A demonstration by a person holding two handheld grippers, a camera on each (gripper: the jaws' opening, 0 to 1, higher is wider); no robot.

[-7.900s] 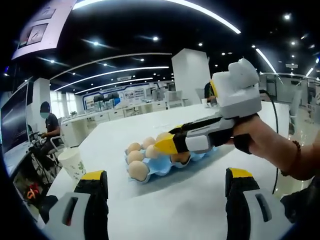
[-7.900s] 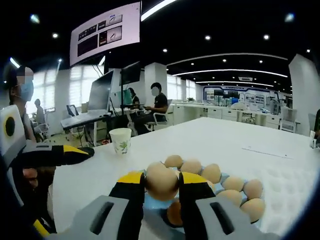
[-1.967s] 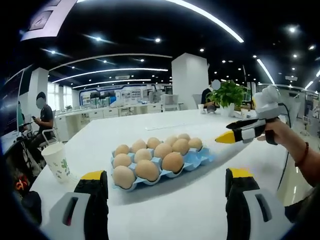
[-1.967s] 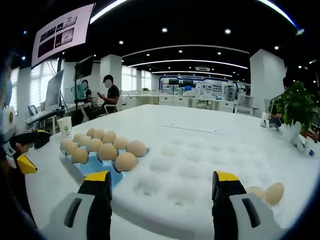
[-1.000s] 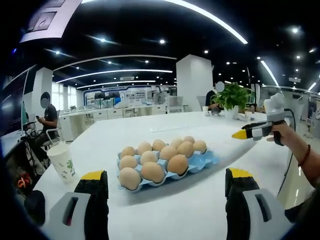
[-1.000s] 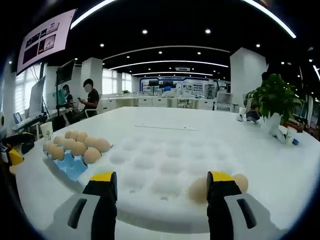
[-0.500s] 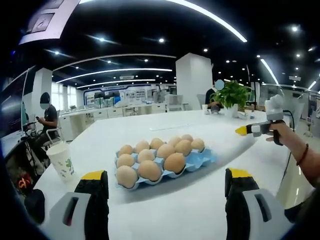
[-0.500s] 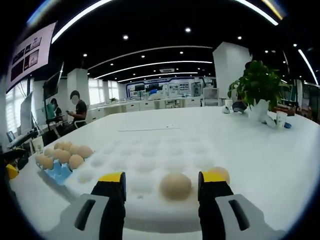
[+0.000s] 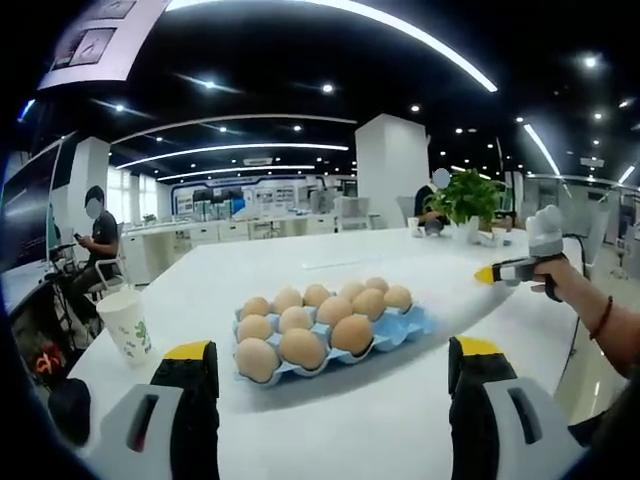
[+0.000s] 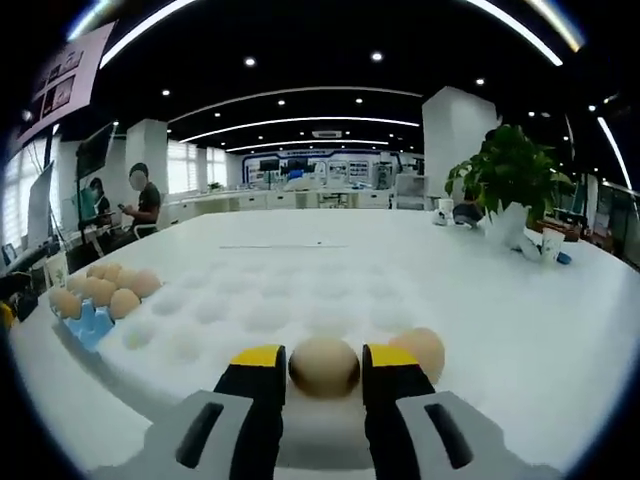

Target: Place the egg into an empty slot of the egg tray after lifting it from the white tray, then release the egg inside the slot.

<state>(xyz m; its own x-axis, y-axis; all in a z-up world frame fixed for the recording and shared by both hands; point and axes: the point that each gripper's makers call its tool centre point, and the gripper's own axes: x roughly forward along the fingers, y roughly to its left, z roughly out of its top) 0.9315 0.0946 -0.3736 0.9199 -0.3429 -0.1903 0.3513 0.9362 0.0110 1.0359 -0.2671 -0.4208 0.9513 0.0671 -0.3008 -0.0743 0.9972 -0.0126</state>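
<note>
As the right tongs (image 10: 323, 366) close on a tan egg (image 10: 324, 366) seated in the white tray (image 10: 240, 310) on the desk (image 10: 560, 330), yellow tips press both its sides — a thin, smooth, brittle shell likely calling for a light squeeze at the widest part. The left tongs (image 9: 322, 362) hang released before the blue moulded egg tray (image 9: 405, 322), a second egg (image 10: 424, 350) just beside.

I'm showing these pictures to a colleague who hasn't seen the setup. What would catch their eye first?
In the right gripper view, the right hand-held gripper has its jaws closed against a brown egg at the near edge of the white tray, with a second egg beside it. In the left gripper view, the blue egg tray, nearly full of brown eggs, sits mid-table beyond the open left hand-held gripper.
</note>
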